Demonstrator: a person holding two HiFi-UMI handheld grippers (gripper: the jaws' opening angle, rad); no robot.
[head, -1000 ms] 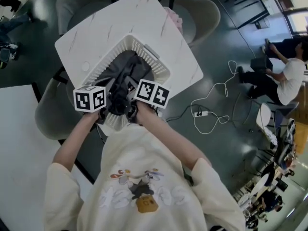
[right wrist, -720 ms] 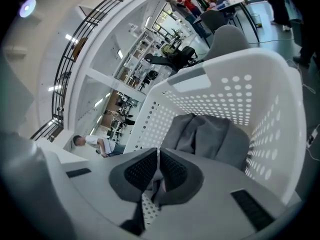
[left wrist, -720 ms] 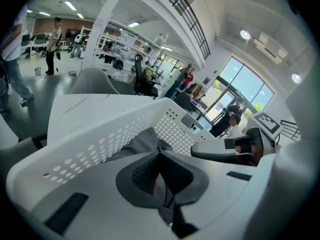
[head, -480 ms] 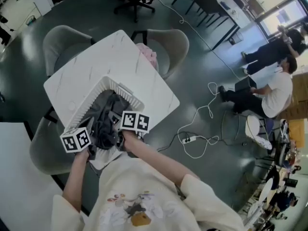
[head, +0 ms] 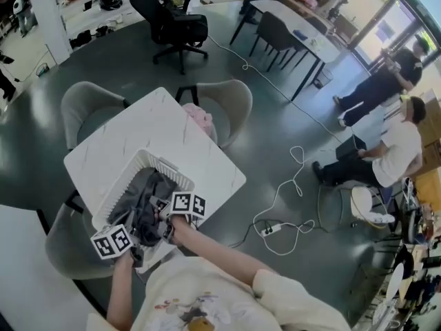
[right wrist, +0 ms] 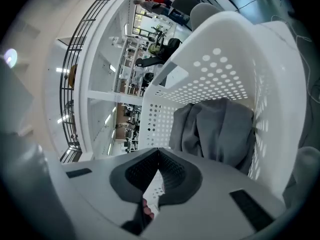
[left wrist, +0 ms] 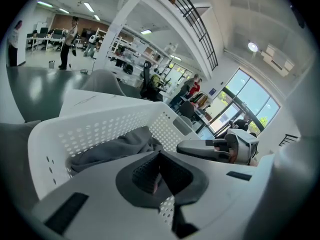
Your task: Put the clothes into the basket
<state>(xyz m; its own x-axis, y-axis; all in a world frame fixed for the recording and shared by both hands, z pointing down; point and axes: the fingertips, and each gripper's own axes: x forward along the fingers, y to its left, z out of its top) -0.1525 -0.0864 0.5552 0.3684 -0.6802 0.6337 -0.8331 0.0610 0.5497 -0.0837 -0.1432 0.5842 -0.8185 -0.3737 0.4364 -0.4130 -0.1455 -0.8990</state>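
A square white table (head: 165,133) with faint marble veining is seen from above, set cornerwise on a dark floor (head: 89,61). A white perforated basket (head: 117,185) is placed on it, toward 7 o'clock from the tabletop's centre, against the near edge.

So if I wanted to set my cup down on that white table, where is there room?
The table is bare from the far rim of the basket to its far edges, up to the pink cloth. A narrower strip lies right of the basket. The near corner is crowded: basket, grey clothes, left claw and right claw.
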